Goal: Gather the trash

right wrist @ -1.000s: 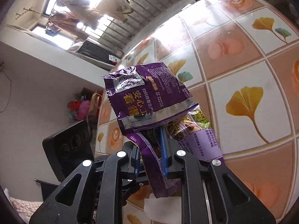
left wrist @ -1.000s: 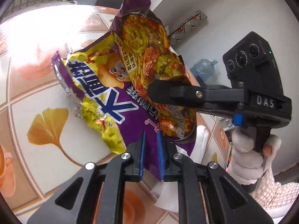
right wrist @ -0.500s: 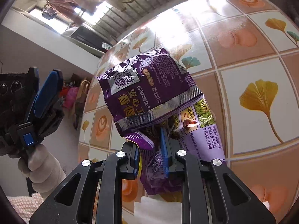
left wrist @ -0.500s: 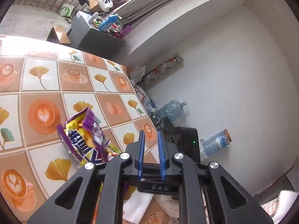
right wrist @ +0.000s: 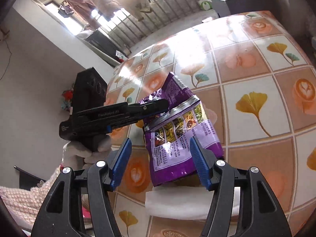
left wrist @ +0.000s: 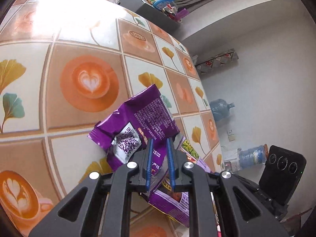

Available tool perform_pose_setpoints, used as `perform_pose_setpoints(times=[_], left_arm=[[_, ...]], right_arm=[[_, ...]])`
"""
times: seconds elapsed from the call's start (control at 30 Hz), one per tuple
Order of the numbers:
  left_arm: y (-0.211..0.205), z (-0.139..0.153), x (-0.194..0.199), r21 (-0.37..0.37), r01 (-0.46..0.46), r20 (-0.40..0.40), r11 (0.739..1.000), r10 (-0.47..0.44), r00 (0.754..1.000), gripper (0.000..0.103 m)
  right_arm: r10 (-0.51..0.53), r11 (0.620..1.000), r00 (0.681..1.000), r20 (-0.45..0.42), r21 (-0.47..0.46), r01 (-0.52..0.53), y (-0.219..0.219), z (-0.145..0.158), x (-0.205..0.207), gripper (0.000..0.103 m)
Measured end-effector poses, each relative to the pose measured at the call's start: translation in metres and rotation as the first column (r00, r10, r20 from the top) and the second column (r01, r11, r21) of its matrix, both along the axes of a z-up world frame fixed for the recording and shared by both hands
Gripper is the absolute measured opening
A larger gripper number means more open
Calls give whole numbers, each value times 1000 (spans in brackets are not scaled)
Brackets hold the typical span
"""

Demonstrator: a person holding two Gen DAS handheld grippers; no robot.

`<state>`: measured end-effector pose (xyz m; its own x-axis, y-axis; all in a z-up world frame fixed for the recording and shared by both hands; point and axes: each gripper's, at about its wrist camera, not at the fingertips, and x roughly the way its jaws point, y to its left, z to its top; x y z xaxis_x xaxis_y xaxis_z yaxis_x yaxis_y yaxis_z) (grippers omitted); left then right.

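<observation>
You face a glossy purple snack wrapper (left wrist: 138,122) with a white QR patch and small pale print. A second purple food packet (right wrist: 181,138) carries yellow food photos and a silver seam. The tiled tablecloth (left wrist: 59,106) alternates orange latte-art cups with cream squares bearing yellow ginkgo leaves.

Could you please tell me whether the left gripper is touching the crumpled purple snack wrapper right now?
Touching. In the right wrist view the left gripper has its fingertips closed on the top of the crumpled purple snack wrapper, with no gap visible.
</observation>
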<state>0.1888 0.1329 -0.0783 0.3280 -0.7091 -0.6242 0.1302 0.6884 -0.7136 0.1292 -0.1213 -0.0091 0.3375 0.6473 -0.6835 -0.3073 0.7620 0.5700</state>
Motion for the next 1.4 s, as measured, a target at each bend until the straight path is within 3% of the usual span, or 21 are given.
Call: perform_pose_setpoints(times=[0.17, 0.23, 0.4, 0.5, 0.7, 0.97, 1.07, 1.17, 1.4], left_arm=[[6, -8, -1, -29, -9, -11, 1000, 8, 1000, 12], [6, -9, -1, -34, -10, -8, 999, 10, 1000, 12], [9, -10, -2, -47, -12, -3, 999, 12, 1000, 10], [8, -11, -3, -38, -7, 14, 999, 8, 1000, 8], [7, -9, -5, -26, 6, 37, 1000, -5, 999, 8], [3, -7, -5, -15, 16, 51, 1000, -15, 999, 8], [3, -4, -5, 9, 9, 52, 1000, -9, 999, 8], [7, 4, -7, 16, 0, 55, 1000, -1, 998, 8], [10, 40, -30, -18, 49, 156, 999, -45, 987, 11]], right_arm=[[-155, 980, 987, -48, 120, 159, -48, 8, 4, 60], [-167, 972, 980, -106, 151, 182, -52, 1, 11, 61], [-167, 978, 949, -269, 75, 193, -31, -38, 27, 61], [-126, 978, 938, -324, 117, 172, -21, -50, 26, 61], [-69, 968, 943, -325, 205, 142, -6, -48, 25, 52], [-135, 971, 944, -302, 149, 186, 8, -52, 42, 32], [-172, 968, 940, -293, 127, 216, 11, -58, 46, 9], [-166, 950, 942, -293, 207, 232, 1, -55, 45, 2], [-248, 868, 943, -223, 381, 318, -62, -28, 33, 1]])
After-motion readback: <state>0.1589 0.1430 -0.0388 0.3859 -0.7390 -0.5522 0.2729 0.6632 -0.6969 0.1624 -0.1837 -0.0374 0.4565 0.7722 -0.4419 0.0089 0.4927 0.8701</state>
